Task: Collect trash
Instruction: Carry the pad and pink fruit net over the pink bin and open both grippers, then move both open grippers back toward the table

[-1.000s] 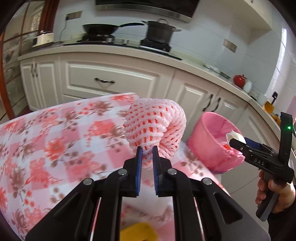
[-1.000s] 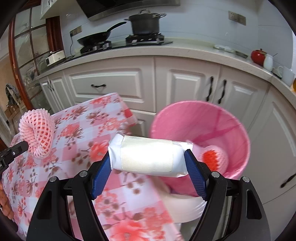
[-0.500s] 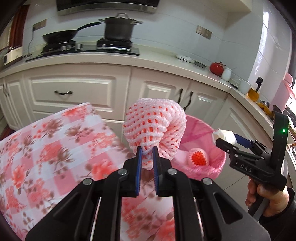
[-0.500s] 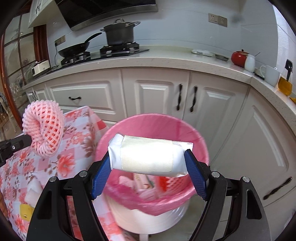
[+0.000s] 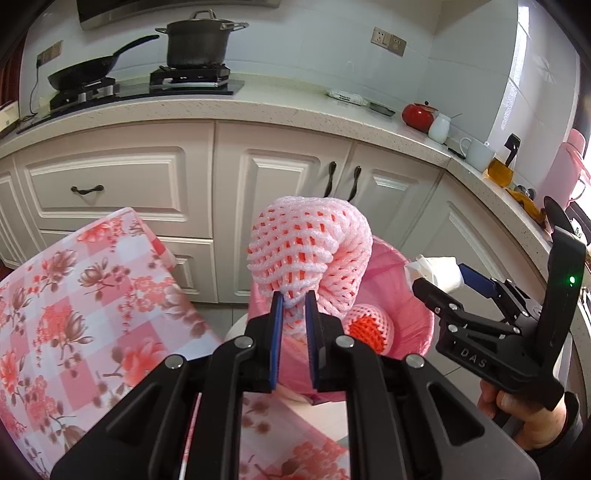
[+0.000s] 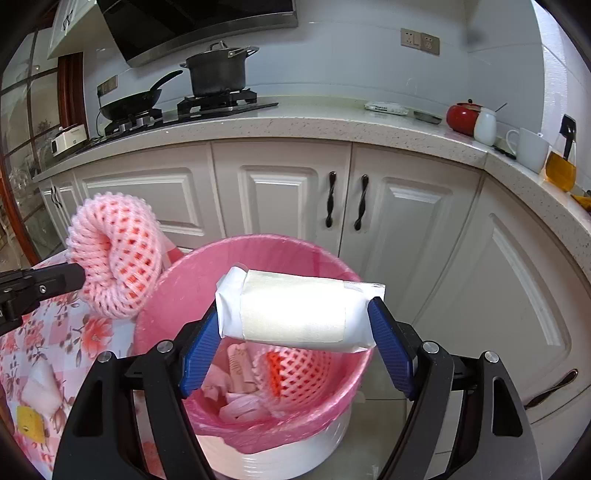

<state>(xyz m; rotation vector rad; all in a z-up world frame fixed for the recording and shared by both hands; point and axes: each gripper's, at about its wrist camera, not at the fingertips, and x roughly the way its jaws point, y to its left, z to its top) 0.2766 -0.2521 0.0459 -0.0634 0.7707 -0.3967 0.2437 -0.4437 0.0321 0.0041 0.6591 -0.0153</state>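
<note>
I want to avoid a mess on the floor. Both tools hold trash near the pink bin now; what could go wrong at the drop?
1. The foam net in the left tool hangs by the trash bin rim, above the table edge; released now, it may miss.
2. The white packet in the right tool is long and could catch the rim.

A home kitchen, marked by a speckled corner desk [image 6: 332, 123] over white panelled cabinets [image 6: 284, 192]. On the desk, a gas hob [image 6: 218, 101] with a black stockpot [image 6: 218, 72] and a frying pan [image 6: 133, 103]; above the hob, an extractor hood [image 6: 199, 26]. Along the desk to the right, a red pot [image 6: 461, 118], white mug [image 6: 530, 149], oil bottle [image 6: 561, 166]. Below the desk, a pink-lined bin [image 6: 207, 266] beside a floral tablecloth [image 5: 55, 295].
</note>
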